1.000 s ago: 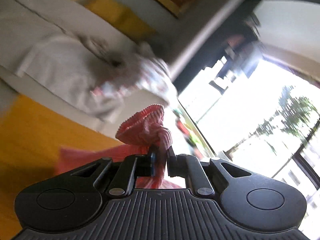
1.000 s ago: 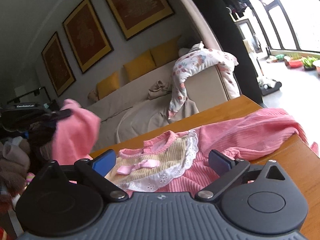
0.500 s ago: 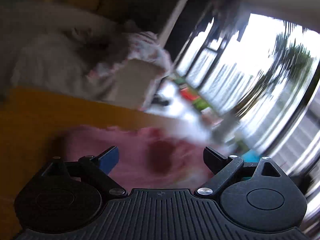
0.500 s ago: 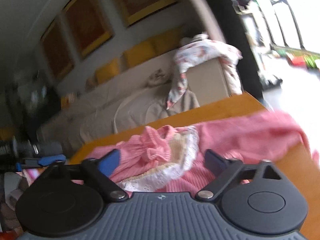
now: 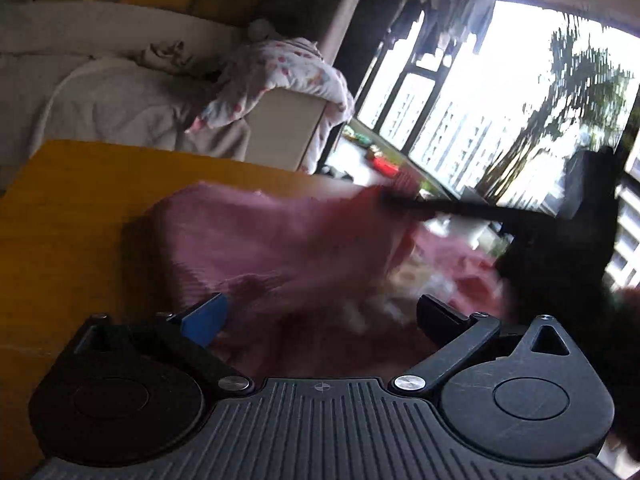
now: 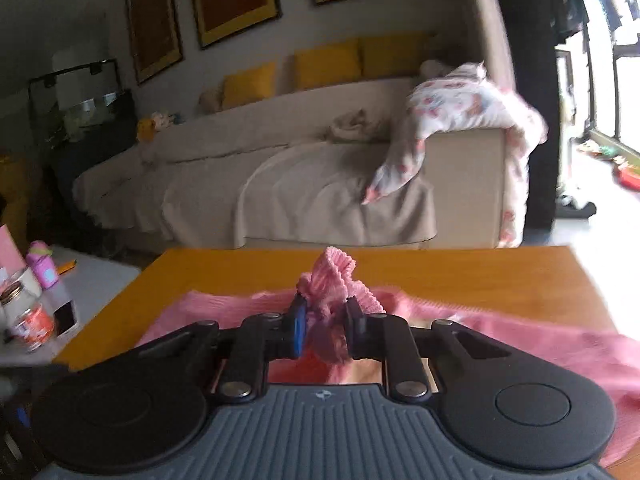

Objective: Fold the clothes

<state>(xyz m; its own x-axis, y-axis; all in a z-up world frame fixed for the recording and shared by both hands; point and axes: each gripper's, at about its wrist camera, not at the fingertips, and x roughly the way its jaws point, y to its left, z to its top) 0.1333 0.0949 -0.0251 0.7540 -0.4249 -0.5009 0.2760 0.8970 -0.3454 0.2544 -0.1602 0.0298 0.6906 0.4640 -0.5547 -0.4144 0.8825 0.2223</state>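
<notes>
A pink ribbed child's garment (image 5: 276, 240) lies on the wooden table (image 5: 72, 208), one part raised and blurred. My left gripper (image 5: 320, 316) hovers over it with its jaws wide apart and nothing between them. In the left wrist view the right gripper (image 5: 400, 200) reaches in from the right as a dark blurred shape, pinching a pink edge. In the right wrist view my right gripper (image 6: 326, 328) is shut on a bunched pink ribbed cuff (image 6: 334, 276), with the rest of the pink garment (image 6: 540, 344) spread below on the table (image 6: 460, 272).
Behind the table stands a beige covered sofa (image 6: 280, 168) with yellow cushions and a floral blanket (image 6: 464, 100) over its arm. Jars and a pink bottle (image 6: 40, 272) sit on a low grey table at the left. Large windows (image 5: 500, 100) are on the right.
The left gripper let go of the pink sleeve and opened wide. The right gripper, open before, moved in and shut on the bunched pink cuff.
</notes>
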